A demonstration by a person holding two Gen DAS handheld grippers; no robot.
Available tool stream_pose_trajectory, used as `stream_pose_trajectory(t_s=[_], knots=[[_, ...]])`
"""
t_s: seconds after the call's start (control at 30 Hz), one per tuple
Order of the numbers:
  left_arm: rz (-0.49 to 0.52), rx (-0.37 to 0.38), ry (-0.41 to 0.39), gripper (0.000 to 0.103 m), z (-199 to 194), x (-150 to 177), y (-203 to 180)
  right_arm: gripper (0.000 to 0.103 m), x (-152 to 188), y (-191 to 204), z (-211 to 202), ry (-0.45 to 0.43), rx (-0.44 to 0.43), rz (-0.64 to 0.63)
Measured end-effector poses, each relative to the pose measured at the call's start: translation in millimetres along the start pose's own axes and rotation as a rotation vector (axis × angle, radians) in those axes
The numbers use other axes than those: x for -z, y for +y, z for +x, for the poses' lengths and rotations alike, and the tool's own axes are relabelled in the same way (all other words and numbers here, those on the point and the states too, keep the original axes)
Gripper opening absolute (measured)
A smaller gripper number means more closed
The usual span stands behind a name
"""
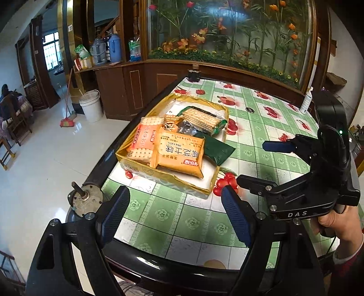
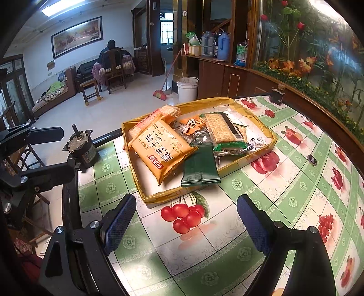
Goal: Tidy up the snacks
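Table with green cherry-print cloth; yellow tray near far edge holds snack packets, dark green packet overhanging rim. Left claw, right claw: both wide open, empty, short of tray.

Floor: pale glossy tile, reflecting daylight.
Walls: white; long framed painting above a dark sofa.
Window: barred, at the far doorway.
Light: ceiling strip lamp.
Furniture: wooden chair; dark wood cabinet with glass-fronted flower display.
Floor items: white bucket, red broom.
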State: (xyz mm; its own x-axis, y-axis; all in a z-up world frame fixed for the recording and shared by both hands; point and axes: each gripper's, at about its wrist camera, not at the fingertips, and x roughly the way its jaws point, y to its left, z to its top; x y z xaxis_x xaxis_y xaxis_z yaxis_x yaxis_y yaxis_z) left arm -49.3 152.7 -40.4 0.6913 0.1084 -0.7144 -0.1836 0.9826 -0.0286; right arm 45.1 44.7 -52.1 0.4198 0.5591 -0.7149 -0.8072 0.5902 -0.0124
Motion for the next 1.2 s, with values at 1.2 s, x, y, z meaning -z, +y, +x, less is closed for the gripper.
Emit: stream_pose_trajectory(t_s=[1.2], knots=[[0.009,0.035,0.064,0.083,10.1,7.5,-0.3,0.091,-1.7,0.1,18.6,0.050,0.020,-0.036]])
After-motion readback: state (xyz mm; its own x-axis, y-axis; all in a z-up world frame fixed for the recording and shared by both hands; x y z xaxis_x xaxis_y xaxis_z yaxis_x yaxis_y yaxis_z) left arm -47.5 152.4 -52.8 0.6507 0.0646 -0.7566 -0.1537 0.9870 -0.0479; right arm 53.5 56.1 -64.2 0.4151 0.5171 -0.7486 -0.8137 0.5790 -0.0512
